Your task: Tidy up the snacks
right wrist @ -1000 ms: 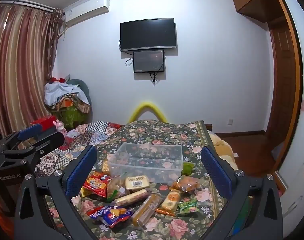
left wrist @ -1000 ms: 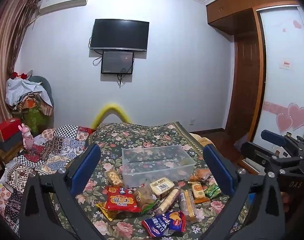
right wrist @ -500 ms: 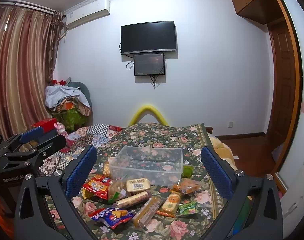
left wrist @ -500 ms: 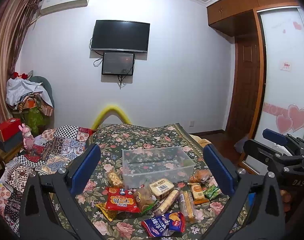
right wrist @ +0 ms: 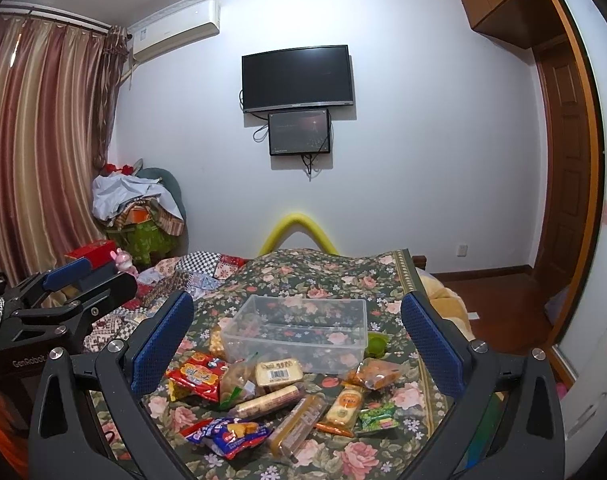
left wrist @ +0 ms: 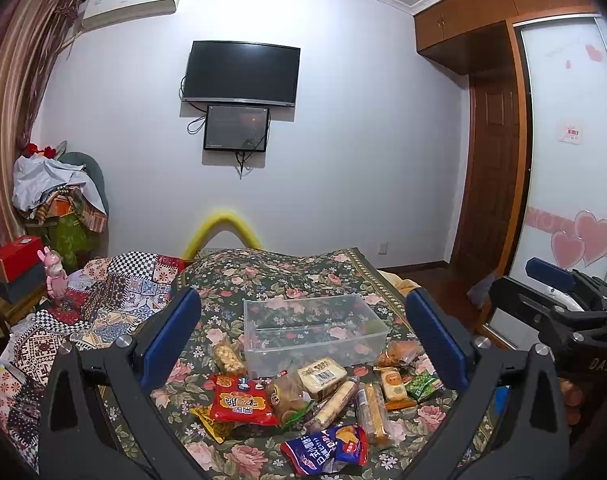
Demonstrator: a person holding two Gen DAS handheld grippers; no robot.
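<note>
while the clear plastic box (left wrist: pixel 315 330) sits empty on the floral bedspread (left wrist: pixel 263 276), nothing looks sorted yet, so the task seems barely begun. from the left, the left gripper (left wrist: pixel 303 336) hangs spread wide, holding nothing. the snacks lie loose in front of the box: a red packet (left wrist: pixel 239 400), a barcoded cake (left wrist: pixel 321 376), long biscuit bars (left wrist: pixel 369 410), a blue bag (left wrist: pixel 327 448), a small green packet (left wrist: pixel 421 385). further right, the right gripper (right wrist: pixel 297 336) is likewise parted and empty. every packet is left to go in.
</note>
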